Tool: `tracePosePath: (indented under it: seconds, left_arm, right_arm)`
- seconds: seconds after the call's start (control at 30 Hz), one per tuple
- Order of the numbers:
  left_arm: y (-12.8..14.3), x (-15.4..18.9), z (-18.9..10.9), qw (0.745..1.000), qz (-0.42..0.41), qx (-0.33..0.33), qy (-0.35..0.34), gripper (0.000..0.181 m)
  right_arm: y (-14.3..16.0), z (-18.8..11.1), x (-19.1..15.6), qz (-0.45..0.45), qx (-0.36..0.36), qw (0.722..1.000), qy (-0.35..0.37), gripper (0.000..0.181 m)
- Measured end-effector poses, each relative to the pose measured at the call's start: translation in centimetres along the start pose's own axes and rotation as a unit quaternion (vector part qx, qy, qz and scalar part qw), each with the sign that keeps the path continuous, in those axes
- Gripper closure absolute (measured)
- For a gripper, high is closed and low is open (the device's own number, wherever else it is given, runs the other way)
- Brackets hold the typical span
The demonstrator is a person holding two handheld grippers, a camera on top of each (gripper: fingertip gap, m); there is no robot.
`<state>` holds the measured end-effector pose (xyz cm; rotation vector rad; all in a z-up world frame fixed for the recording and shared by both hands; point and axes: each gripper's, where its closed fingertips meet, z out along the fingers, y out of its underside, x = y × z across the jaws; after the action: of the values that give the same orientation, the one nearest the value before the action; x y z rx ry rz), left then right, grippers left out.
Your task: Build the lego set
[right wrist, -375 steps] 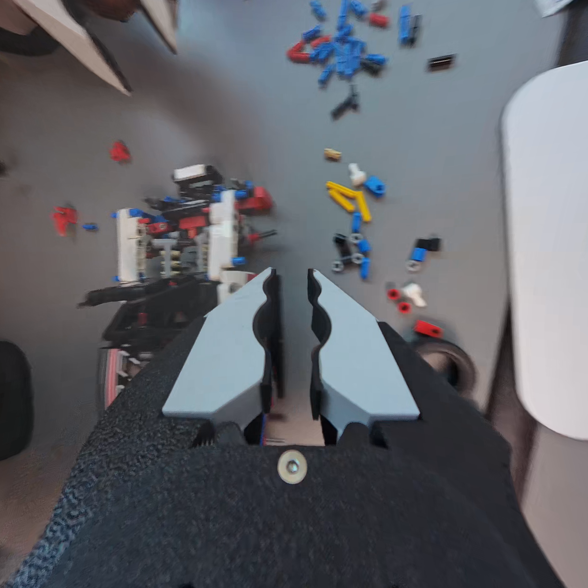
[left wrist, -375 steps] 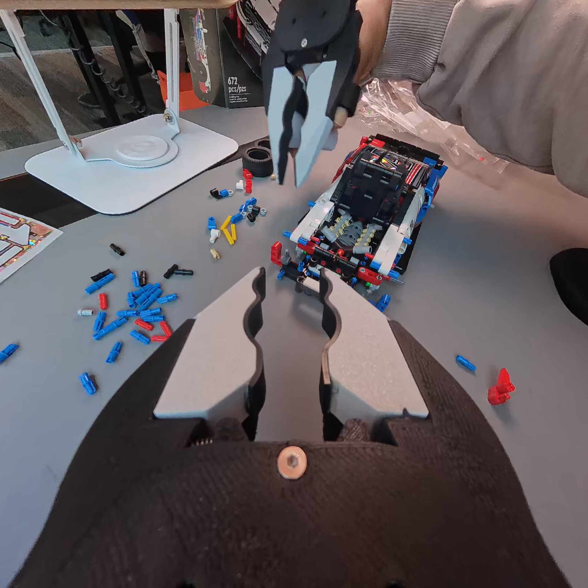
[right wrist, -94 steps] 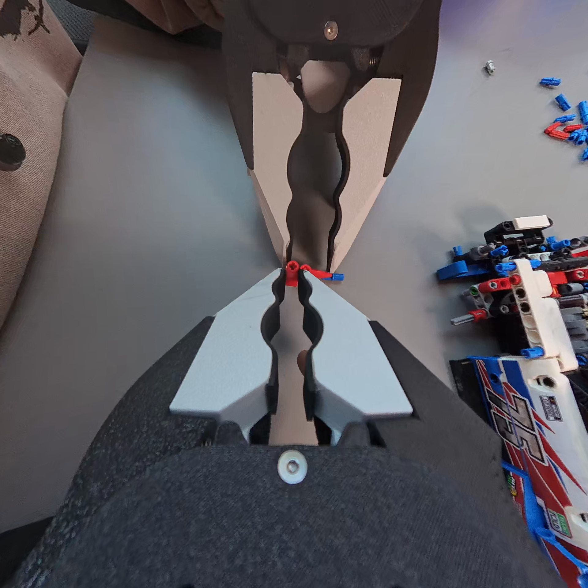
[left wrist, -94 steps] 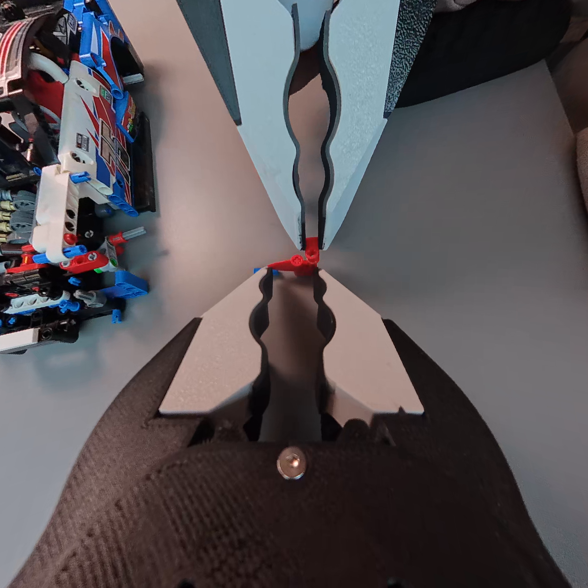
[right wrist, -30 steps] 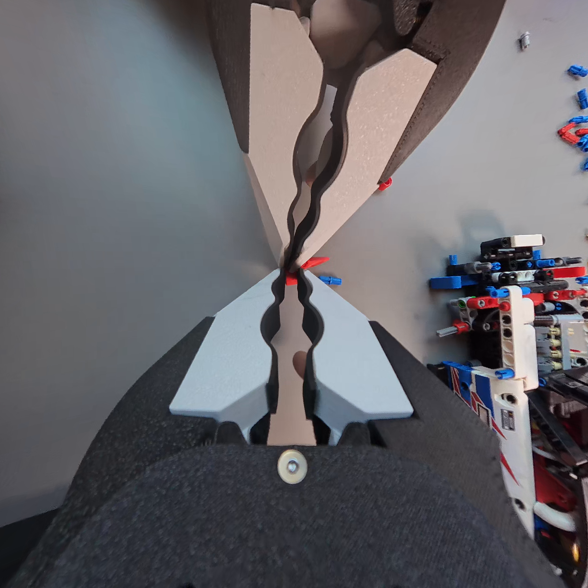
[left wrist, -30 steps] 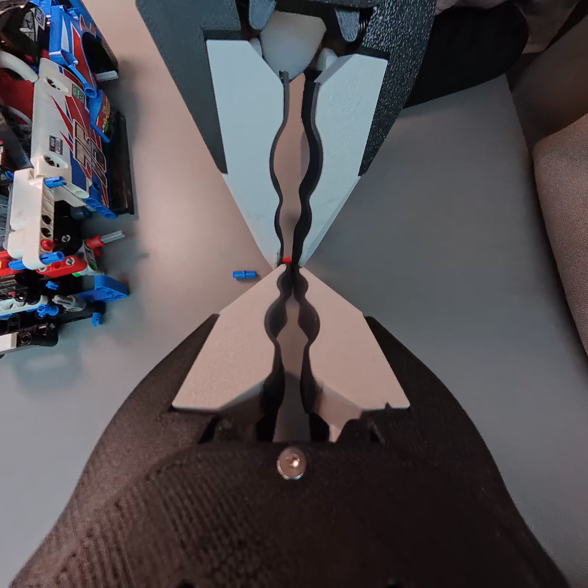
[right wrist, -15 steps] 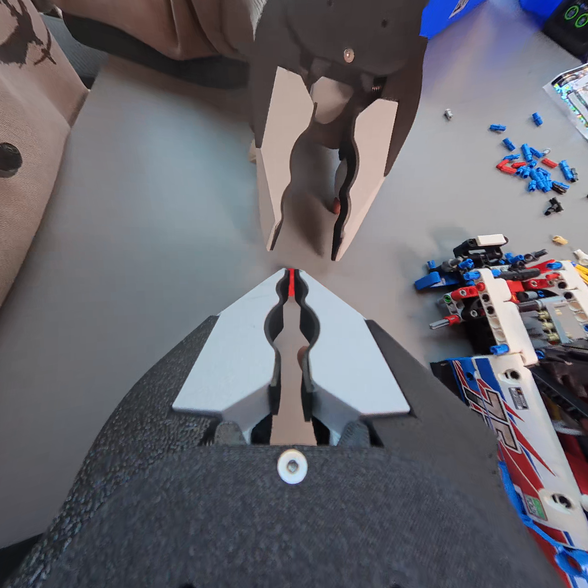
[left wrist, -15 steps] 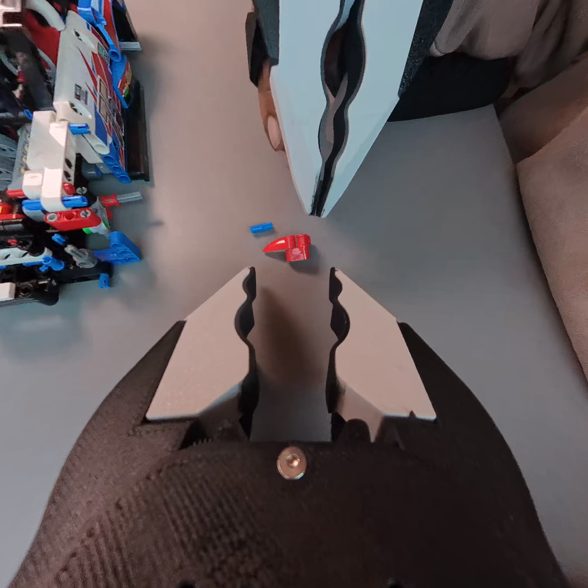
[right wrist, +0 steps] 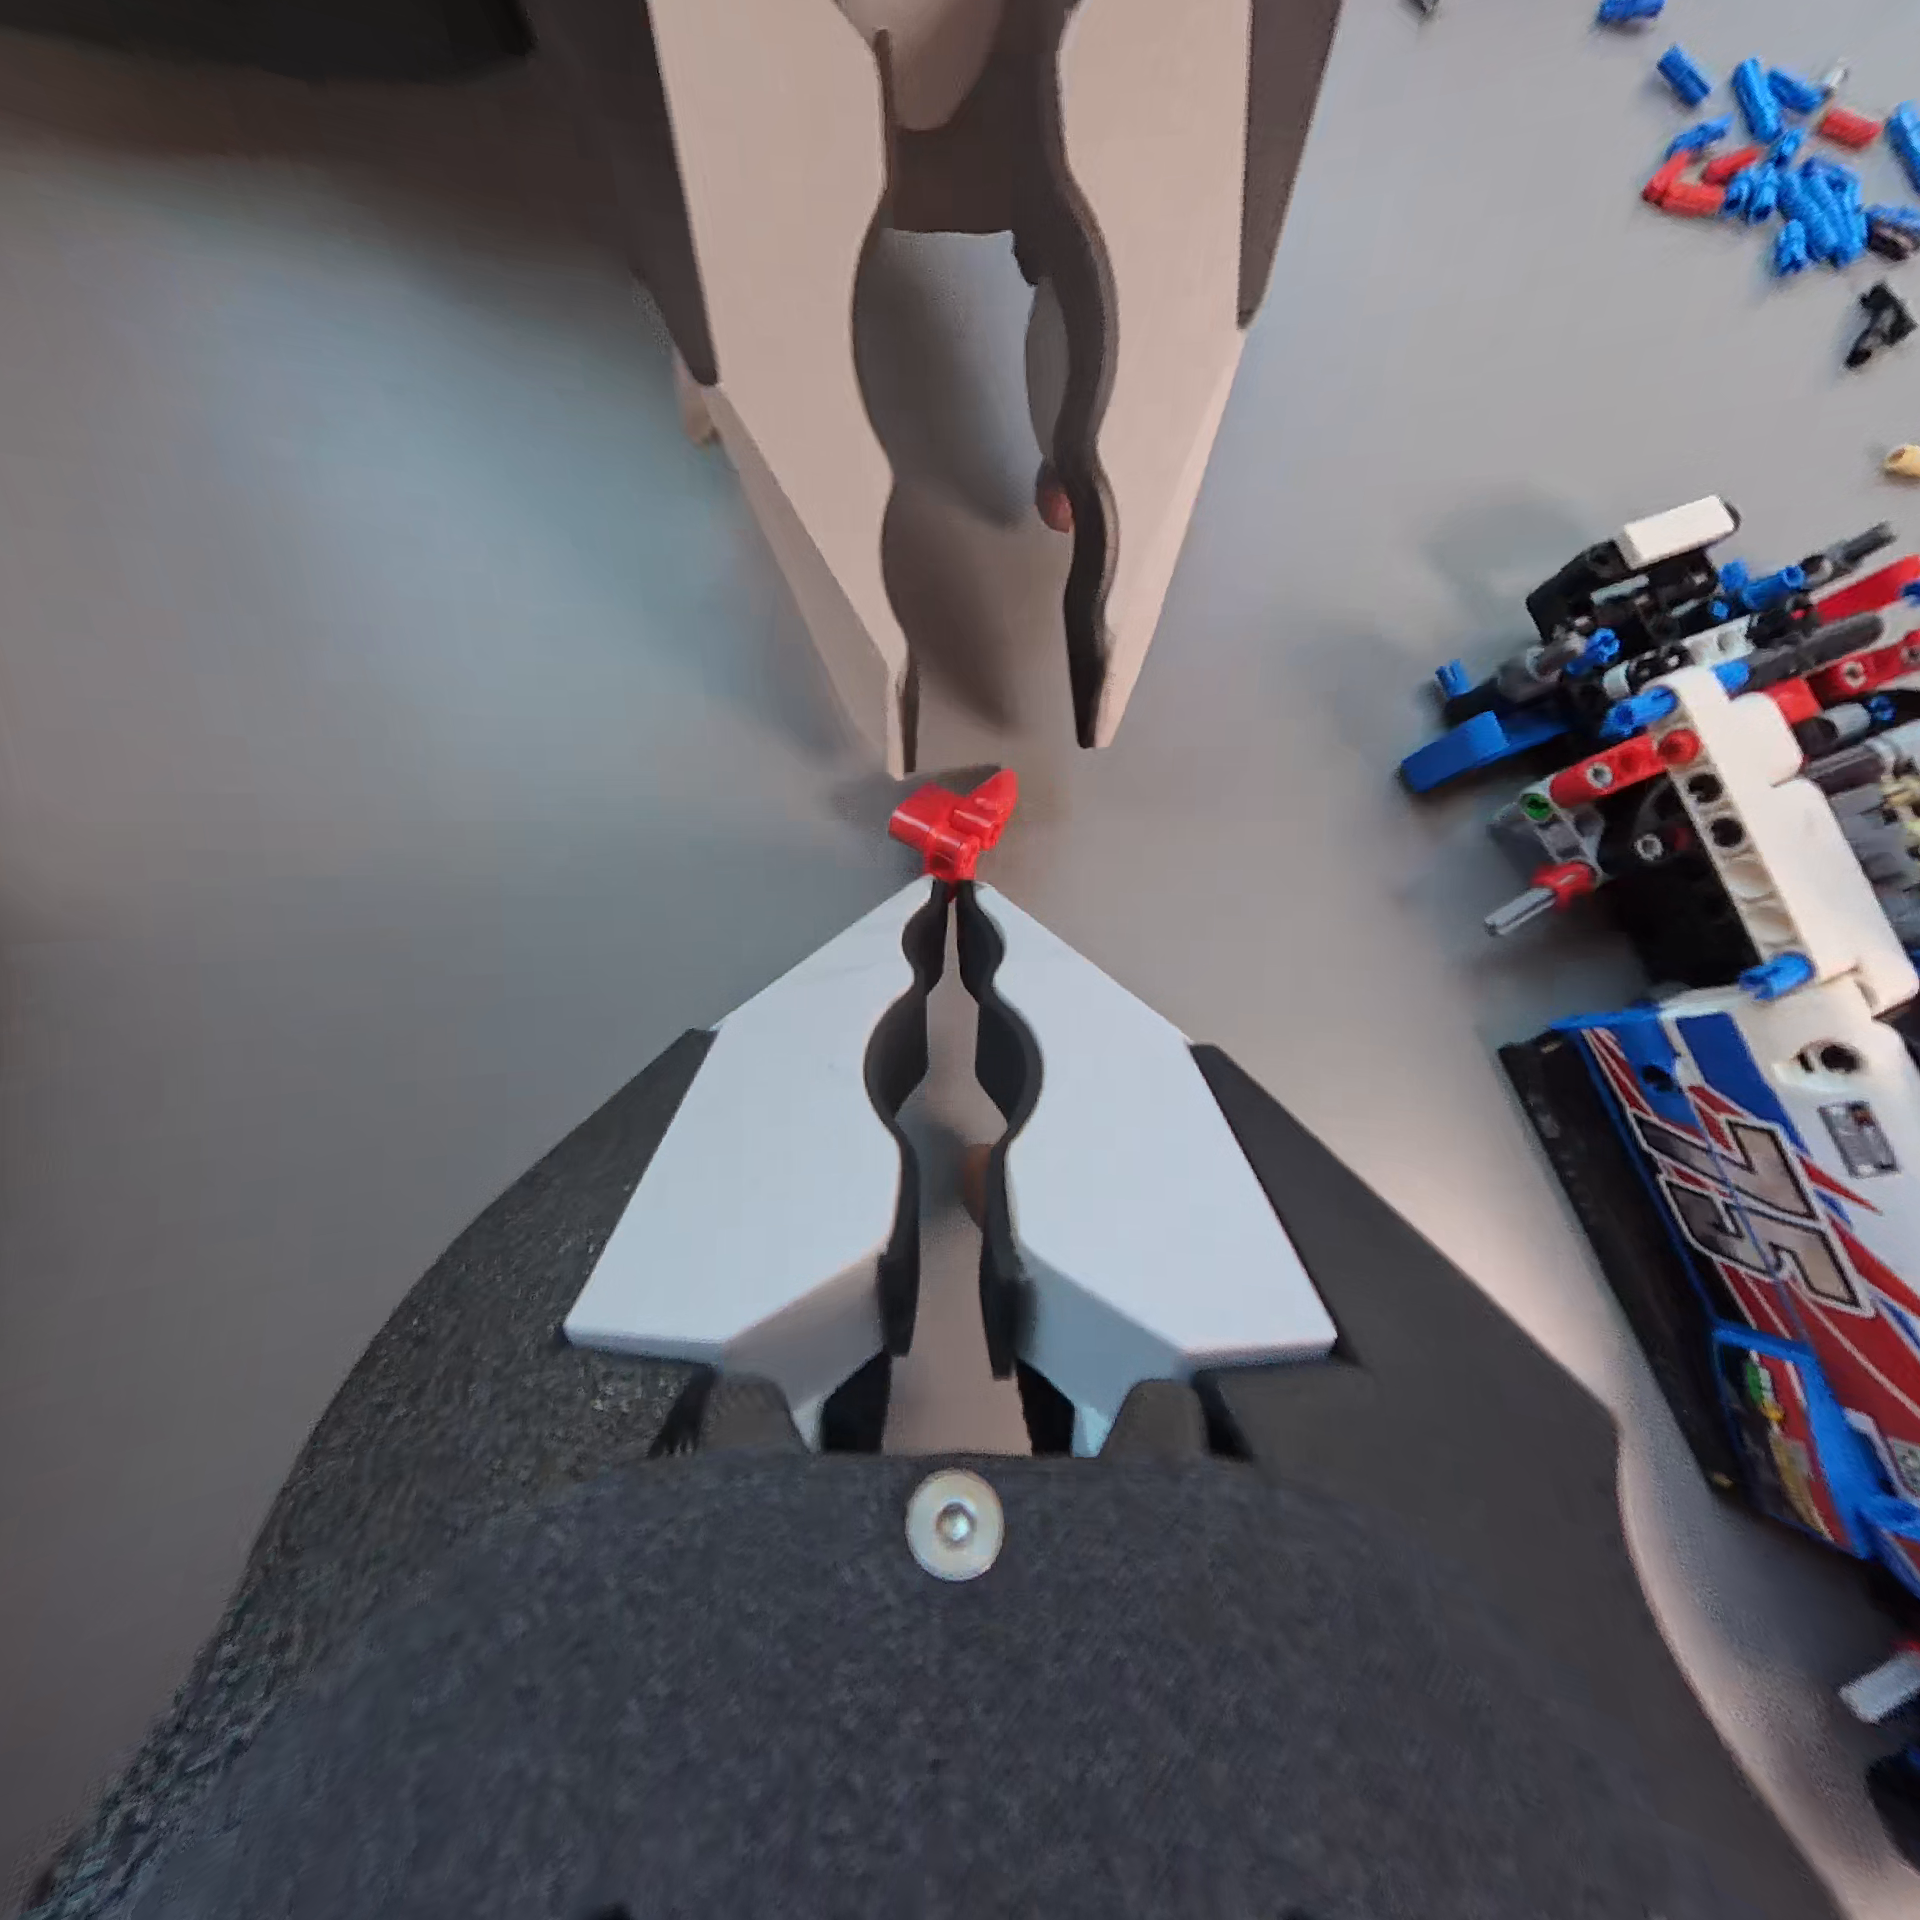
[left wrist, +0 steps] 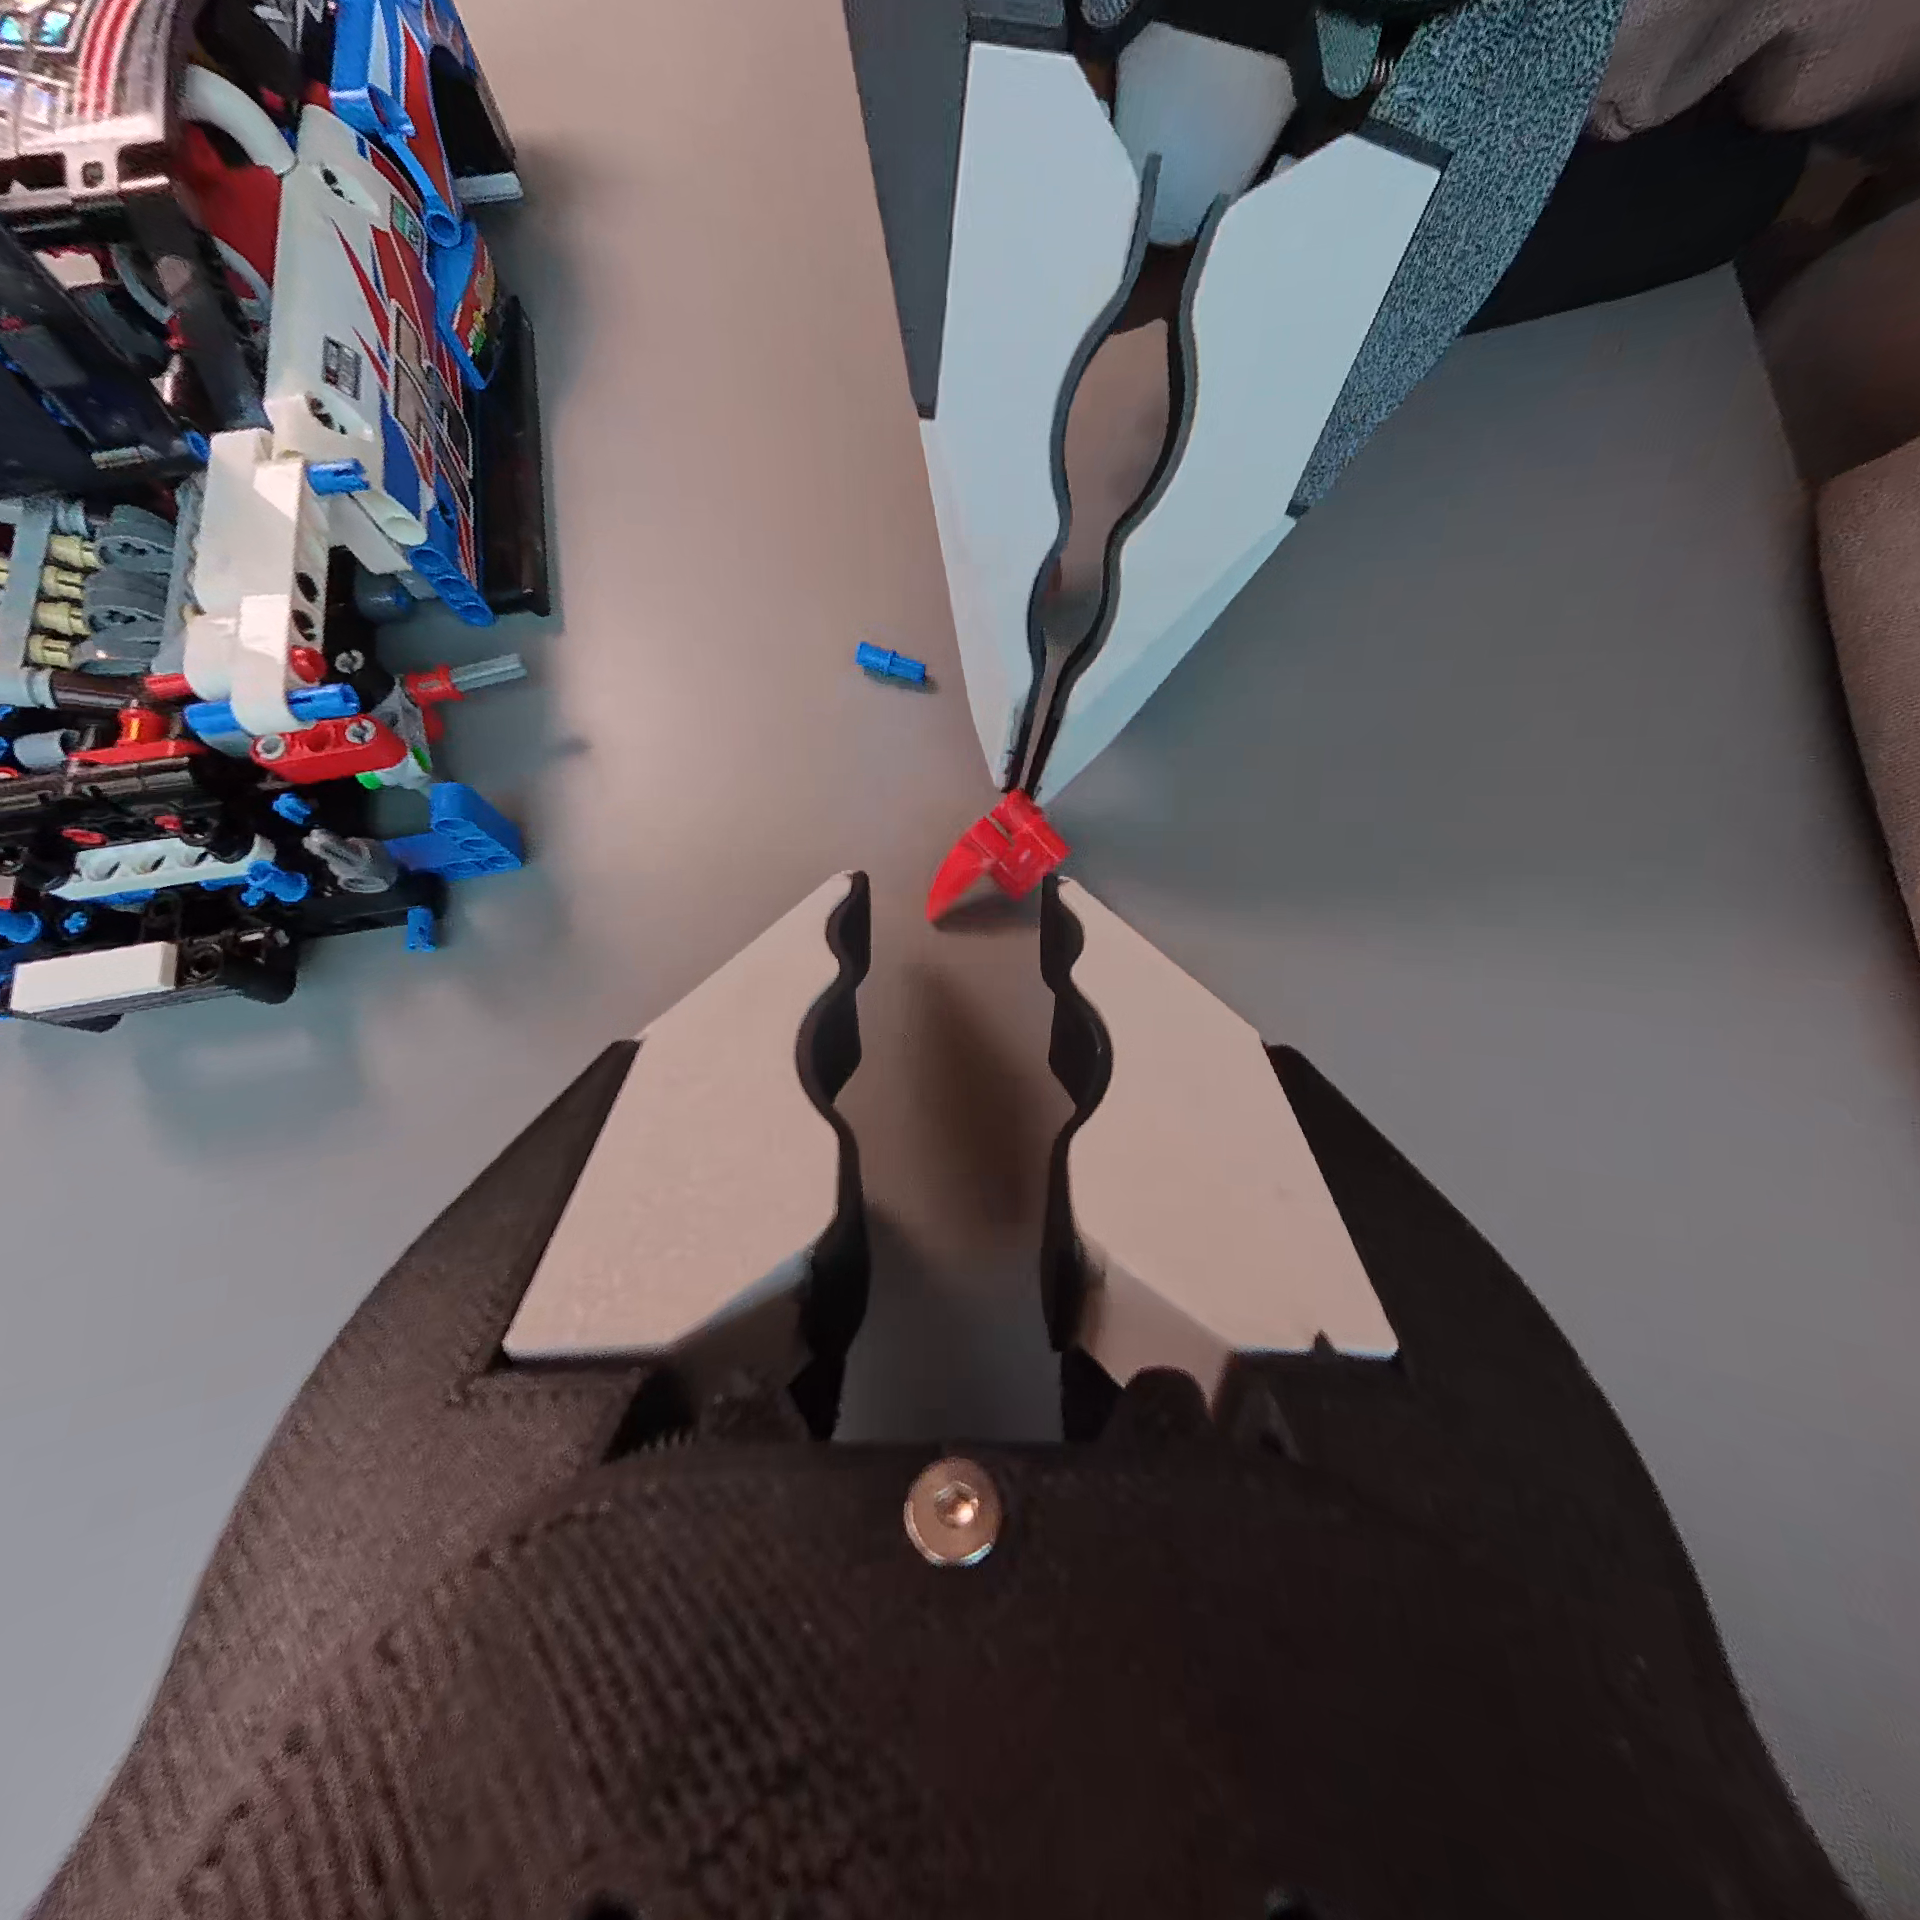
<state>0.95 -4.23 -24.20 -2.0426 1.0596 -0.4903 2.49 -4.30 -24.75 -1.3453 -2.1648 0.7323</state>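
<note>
Half-built lego car (left wrist: 312, 499) sits off to the left on the desk (left wrist: 1455, 935). Left tool (left wrist: 951, 883) is spread open and empty, right tool (right wrist: 951, 899) pinches the small red piece (right wrist: 951, 816) at its tips, held between both. Looks like a handoff or re-grip; next the left probably needs to close on it squarely.

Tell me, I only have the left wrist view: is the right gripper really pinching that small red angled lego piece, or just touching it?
Observer: Pinching. The right wrist view shows a stub of the small red angled lego piece caught between the tips of the right gripper.
Operator: Any spare pins besides the single blue one I see?
Observer: Yes. A heap of loose blue and red pins lies on the grey table, beyond the partly built lego car as the right wrist view sees it.
</note>
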Motion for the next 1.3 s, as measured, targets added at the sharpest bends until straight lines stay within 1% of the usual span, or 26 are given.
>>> tracePosePath:
  seconds: [0.07, 0.1, 0.17, 0.23, 0.3, 0.37, 0.4, 0.43, 0.53, 0.6, 0.67, 0.7, 0.77, 0.93, 1.1, 1.17, 1.2, 1.27, 1.3]
  left_arm:
    - [-0.4, 0.1, -0.4, 1.0, 0.004, 0.016, 0.006, 0.145]
    - [-0.7, 0.2, -0.7, 1.0, 0.008, 0.027, 0.011, 0.141]
    - [-1.6, 1.2, -1.1, 0.998, 0.017, 0.054, 0.037, 0.134]
    - [-2.8, 2.0, -1.5, 0.995, 0.022, 0.085, 0.051, 0.135]
    - [-4.2, 2.7, -2.0, 0.991, 0.026, 0.116, 0.062, 0.144]
    - [-5.2, 3.0, -2.5, 0.988, 0.032, 0.137, 0.061, 0.152]
    - [-5.3, 2.8, -2.7, 0.988, 0.039, 0.14, 0.052, 0.161]
    - [-5.4, 2.7, -2.8, 0.988, 0.047, 0.14, 0.044, 0.165]
    - [-5.5, 2.4, -2.7, 0.989, 0.062, 0.134, 0.023, 0.165]
    - [-5.5, 2.1, -2.7, 0.989, 0.071, 0.131, 0.008, 0.166]
    - [-5.7, 2.0, -2.8, 0.988, 0.076, 0.135, 0.0, 0.165]
    - [-5.8, 1.9, -2.9, 0.987, 0.077, 0.138, -0.003, 0.166]
    - [-5.9, 2.0, -2.9, 0.987, 0.081, 0.138, -0.005, 0.166]
    - [-6.3, 2.0, -3.2, 0.985, 0.075, 0.152, -0.001, 0.166]
    - [-5.8, 1.9, -2.5, 0.987, 0.059, 0.149, 0.006, 0.166]
    - [-5.9, 1.1, -2.5, 0.988, 0.029, 0.154, -0.003, 0.165]
    - [-6.0, 0.6, -2.6, 0.987, 0.011, 0.162, -0.007, 0.163]
    - [-6.1, -0.2, -3.3, 0.982, -0.038, 0.186, 0.0, 0.155]
    - [-6.2, -0.8, -3.6, 0.978, -0.068, 0.197, 0.002, 0.154]
  right_arm:
    - [-0.8, -0.7, -0.1, -0.013, 0.033, 0.999, -0.02, 0.18]
    - [-1.3, -1.2, -0.4, -0.028, 0.056, 0.997, -0.042, 0.181]
    - [-2.8, -2.9, -0.8, -0.061, 0.126, 0.987, -0.077, 0.181]
    - [-4.0, -4.4, -0.8, -0.056, 0.172, 0.978, -0.102, 0.181]
    - [-4.7, -5.1, -0.4, -0.067, 0.19, 0.975, -0.095, 0.181]
    - [-4.9, -5.0, -0.2, -0.075, 0.196, 0.974, -0.086, 0.181]
    - [-5.0, -5.0, -0.3, -0.074, 0.203, 0.973, -0.086, 0.181]
    - [-5.0, -5.0, -0.4, -0.072, 0.208, 0.972, -0.083, 0.181]
    - [-5.0, -5.0, -0.1, -0.064, 0.214, 0.973, -0.059, 0.18]
    - [-5.1, -5.2, -0.4, -0.057, 0.221, 0.972, -0.061, 0.153]
    - [-5.5, -5.4, -0.7, -0.047, 0.229, 0.97, -0.065, 0.149]
    - [-5.6, -5.3, -0.7, -0.051, 0.229, 0.97, -0.057, 0.151]
    - [-6.0, -5.2, -0.5, -0.06, 0.231, 0.97, -0.039, 0.166]
    - [-6.4, -5.6, -0.4, -0.063, 0.24, 0.968, -0.038, 0.167]
    - [-5.7, -5.1, -0.3, -0.069, 0.224, 0.972, -0.025, 0.167]
    - [-5.7, -5.1, 0.5, -0.064, 0.216, 0.974, -0.006, 0.167]
    - [-5.7, -5.1, 1.1, -0.069, 0.212, 0.975, 0.014, 0.167]
    - [-5.4, -5.2, 2.4, -0.101, 0.191, 0.974, 0.067, 0.167]
    - [-5.3, -5.2, 2.8, -0.121, 0.184, 0.971, 0.092, 0.167]
